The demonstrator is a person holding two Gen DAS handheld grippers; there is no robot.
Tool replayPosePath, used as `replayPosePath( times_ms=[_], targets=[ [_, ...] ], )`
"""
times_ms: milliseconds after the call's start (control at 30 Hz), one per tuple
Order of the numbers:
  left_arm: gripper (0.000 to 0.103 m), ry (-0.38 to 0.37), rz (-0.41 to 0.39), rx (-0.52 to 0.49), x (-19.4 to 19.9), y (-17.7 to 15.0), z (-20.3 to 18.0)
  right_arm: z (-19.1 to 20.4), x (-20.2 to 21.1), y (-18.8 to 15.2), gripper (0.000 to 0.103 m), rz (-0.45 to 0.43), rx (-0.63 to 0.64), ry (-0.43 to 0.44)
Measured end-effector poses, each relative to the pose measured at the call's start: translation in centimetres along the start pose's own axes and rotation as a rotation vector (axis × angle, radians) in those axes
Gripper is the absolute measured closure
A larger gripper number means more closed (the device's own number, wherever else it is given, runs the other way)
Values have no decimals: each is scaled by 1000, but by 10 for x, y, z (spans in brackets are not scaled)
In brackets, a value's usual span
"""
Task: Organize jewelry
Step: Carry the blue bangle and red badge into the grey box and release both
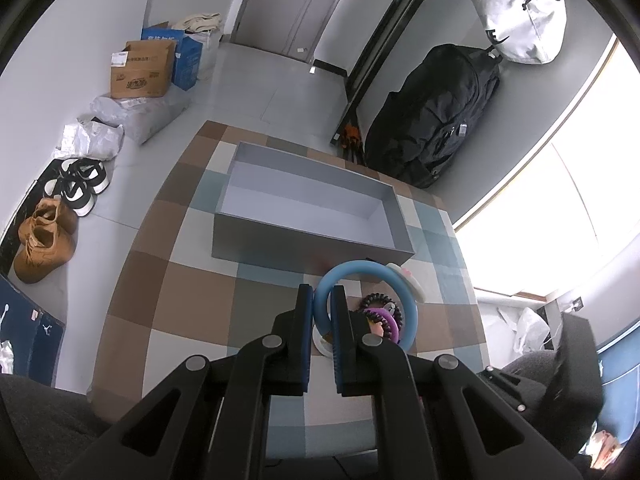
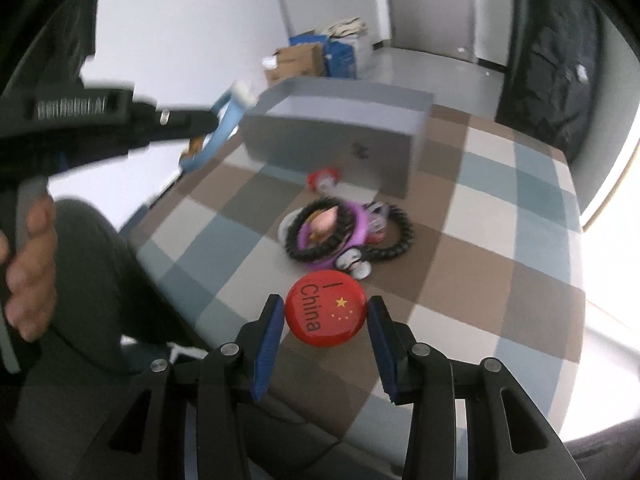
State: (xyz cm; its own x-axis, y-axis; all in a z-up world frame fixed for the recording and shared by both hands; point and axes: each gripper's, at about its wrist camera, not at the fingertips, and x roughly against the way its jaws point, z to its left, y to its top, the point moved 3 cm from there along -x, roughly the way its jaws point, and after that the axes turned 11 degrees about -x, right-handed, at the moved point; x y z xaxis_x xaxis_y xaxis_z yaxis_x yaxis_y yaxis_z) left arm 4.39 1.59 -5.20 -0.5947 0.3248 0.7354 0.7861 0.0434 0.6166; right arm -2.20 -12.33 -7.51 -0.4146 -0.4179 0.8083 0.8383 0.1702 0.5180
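My left gripper (image 1: 322,294) is shut on a light blue bangle (image 1: 408,296) with a white charm and holds it above the checked tablecloth, just in front of the open grey box (image 1: 308,236). In the right wrist view the bangle (image 2: 224,128) hangs left of the grey box (image 2: 332,140). My right gripper (image 2: 326,316) is shut on a round red "I China" badge (image 2: 325,308) near the table's front edge. A pile of jewelry lies beyond it: black beaded bracelets (image 2: 394,246), a purple ring (image 2: 360,224) and a small red piece (image 2: 324,178).
The checked cloth (image 1: 192,292) covers a small table. Shoes (image 1: 44,236), cardboard boxes (image 1: 140,68) and plastic bags lie on the floor at left. A black backpack (image 1: 436,112) and a white bag (image 1: 520,20) hang at the back right.
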Motion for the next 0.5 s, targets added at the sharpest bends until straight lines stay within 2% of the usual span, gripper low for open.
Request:
replayPosePath(
  times_ms=[200,500],
  targets=[
    [99,-2,2,3,-3,12,0,-19,22,24,62,-78,-95,48],
    [99,13,18,28,-20,38,10,-16,37,84,62,-179,-85,106]
  ],
)
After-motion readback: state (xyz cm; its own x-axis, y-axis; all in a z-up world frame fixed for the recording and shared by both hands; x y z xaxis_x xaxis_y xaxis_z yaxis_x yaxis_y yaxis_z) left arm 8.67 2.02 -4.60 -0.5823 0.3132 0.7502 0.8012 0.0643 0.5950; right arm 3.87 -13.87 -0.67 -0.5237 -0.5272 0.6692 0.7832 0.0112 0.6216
